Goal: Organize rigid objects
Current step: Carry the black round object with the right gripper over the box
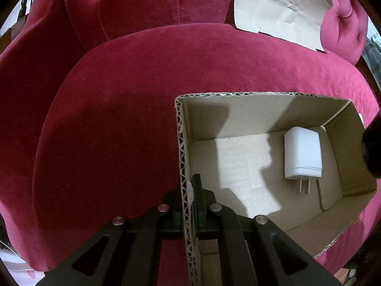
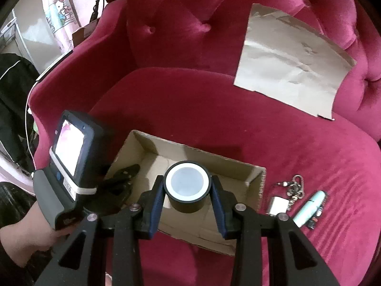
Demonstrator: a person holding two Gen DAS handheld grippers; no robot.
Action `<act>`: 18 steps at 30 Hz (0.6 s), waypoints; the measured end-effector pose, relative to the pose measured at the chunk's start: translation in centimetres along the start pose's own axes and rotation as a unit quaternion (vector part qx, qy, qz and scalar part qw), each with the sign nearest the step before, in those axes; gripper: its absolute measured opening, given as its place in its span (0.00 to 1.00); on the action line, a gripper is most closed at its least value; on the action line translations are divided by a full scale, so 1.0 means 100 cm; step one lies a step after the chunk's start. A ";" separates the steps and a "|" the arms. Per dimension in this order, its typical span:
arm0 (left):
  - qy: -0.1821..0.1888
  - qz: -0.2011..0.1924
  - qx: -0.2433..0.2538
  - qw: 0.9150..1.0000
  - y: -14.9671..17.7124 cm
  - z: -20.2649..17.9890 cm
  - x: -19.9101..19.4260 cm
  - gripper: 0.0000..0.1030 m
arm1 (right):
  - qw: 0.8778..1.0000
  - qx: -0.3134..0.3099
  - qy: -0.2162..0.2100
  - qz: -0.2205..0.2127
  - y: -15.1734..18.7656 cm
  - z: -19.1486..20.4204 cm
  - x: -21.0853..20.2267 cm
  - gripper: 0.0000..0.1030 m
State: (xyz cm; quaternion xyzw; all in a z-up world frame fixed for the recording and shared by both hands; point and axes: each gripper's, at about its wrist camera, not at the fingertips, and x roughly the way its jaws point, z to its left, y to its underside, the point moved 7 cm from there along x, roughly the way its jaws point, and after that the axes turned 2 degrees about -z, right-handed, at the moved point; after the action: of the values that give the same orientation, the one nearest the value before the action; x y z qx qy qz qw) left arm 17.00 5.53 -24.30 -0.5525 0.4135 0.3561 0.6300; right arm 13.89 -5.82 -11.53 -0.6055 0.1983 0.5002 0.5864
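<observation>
Red sofa seat (image 2: 214, 124): left hand-held gripper (image 1: 190, 197) pinches box wall (image 1: 184, 166); right hand-held gripper (image 2: 188, 186) holds tape roll (image 2: 187, 186).

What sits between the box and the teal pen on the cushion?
In the right wrist view, a small white cube and a key bunch lie between the box and the pen.

Crimson velvet sofa (image 1: 142, 95); brown corrugated box (image 1: 238, 109); white charger (image 1: 302, 153); black roll (image 2: 187, 186), white core; tan paper (image 2: 293, 59).
</observation>
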 end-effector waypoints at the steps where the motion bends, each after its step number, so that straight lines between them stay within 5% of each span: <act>1: 0.000 0.000 0.000 1.000 -0.001 0.000 0.000 0.04 | 1.000 -0.001 0.000 0.000 0.000 0.002 0.002 0.39; 18: 0.000 -0.001 0.001 1.000 -0.001 0.001 0.000 0.04 | 1.000 0.010 -0.020 0.015 0.001 0.022 0.042 0.39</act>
State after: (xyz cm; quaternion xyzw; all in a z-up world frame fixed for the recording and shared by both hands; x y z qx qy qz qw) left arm 17.11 5.58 -24.30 -0.5523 0.4136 0.3554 0.6305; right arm 14.77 -2.38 -14.64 -0.5868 0.2005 0.5188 0.5885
